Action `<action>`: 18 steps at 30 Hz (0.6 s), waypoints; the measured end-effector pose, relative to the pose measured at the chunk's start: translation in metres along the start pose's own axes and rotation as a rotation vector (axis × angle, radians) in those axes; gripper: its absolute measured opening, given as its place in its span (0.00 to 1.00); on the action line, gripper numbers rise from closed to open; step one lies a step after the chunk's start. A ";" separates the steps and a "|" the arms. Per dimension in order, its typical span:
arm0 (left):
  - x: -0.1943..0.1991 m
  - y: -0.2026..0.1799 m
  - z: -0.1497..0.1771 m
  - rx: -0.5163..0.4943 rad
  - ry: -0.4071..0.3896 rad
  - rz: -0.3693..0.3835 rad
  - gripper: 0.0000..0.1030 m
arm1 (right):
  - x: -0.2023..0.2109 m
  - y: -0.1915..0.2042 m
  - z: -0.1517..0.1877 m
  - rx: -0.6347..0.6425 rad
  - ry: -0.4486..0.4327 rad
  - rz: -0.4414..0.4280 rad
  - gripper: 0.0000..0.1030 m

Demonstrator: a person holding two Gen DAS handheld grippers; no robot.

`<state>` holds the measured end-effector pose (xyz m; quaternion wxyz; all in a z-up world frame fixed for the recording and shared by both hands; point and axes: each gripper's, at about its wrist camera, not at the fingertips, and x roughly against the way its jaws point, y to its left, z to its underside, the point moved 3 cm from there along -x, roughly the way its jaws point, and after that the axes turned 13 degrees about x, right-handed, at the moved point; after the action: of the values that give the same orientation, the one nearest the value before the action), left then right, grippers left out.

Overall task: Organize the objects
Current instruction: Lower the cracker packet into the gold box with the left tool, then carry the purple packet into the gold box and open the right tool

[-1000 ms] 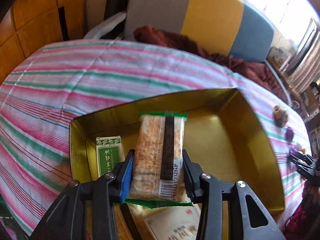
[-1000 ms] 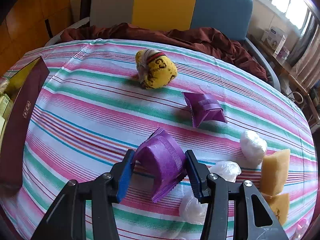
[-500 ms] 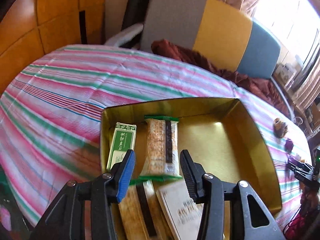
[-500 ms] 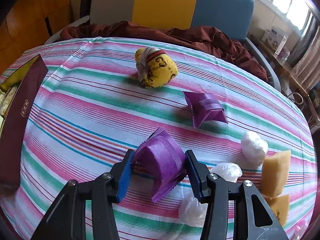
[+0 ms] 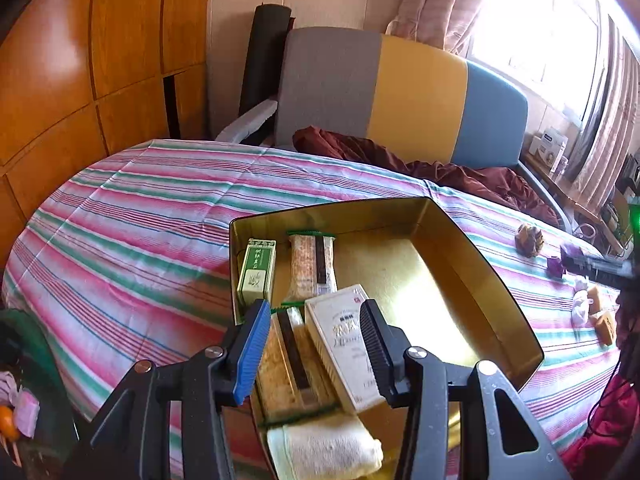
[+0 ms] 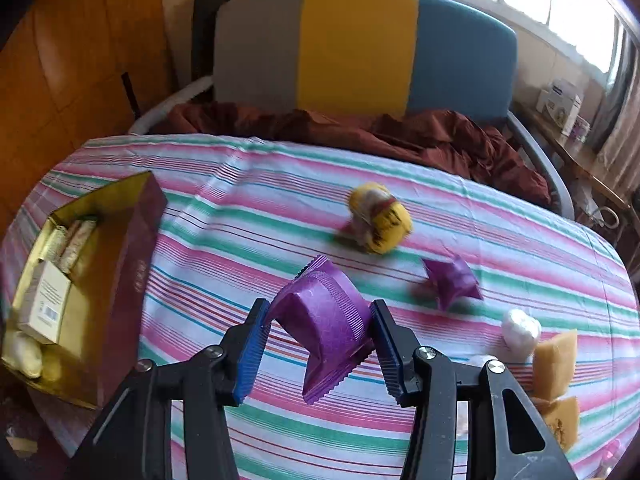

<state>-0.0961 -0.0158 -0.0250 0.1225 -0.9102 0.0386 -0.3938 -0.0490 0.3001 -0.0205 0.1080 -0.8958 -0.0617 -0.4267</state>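
While the left gripper point(image 5: 314, 350) hangs empty, jaws parted, over the gold box point(image 5: 476, 264), the right gripper point(image 6: 318, 354) clamps a purple packet point(image 6: 324, 320).

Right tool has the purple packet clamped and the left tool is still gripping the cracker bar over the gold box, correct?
Not quite. The left tool is open and empty; the cracker bar lies in the gold box, per the left wrist view. The right tool does clamp the purple packet.

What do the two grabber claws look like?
Both look alike: the left gripper and right gripper are black plastic frames with triangle cut-outs and round silver screws. Each has ribbed finger pads, bright blue on one side and darker on the other. No hands or sleeves show.
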 end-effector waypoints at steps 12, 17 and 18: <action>0.006 0.027 0.019 0.056 0.009 -0.002 0.46 | -0.036 0.178 -0.082 0.109 -0.024 -0.256 0.50; 0.008 0.042 0.019 0.099 0.004 0.005 0.46 | -0.075 0.214 -0.092 0.026 0.054 -0.312 0.50; 0.008 0.045 0.019 0.104 0.004 0.006 0.46 | -0.082 0.218 -0.093 0.008 0.067 -0.332 0.51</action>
<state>-0.0757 -0.0566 -0.0434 0.1708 -0.9016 0.0209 -0.3970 -0.1261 0.0645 -0.0580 0.0416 -0.8581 -0.2071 -0.4680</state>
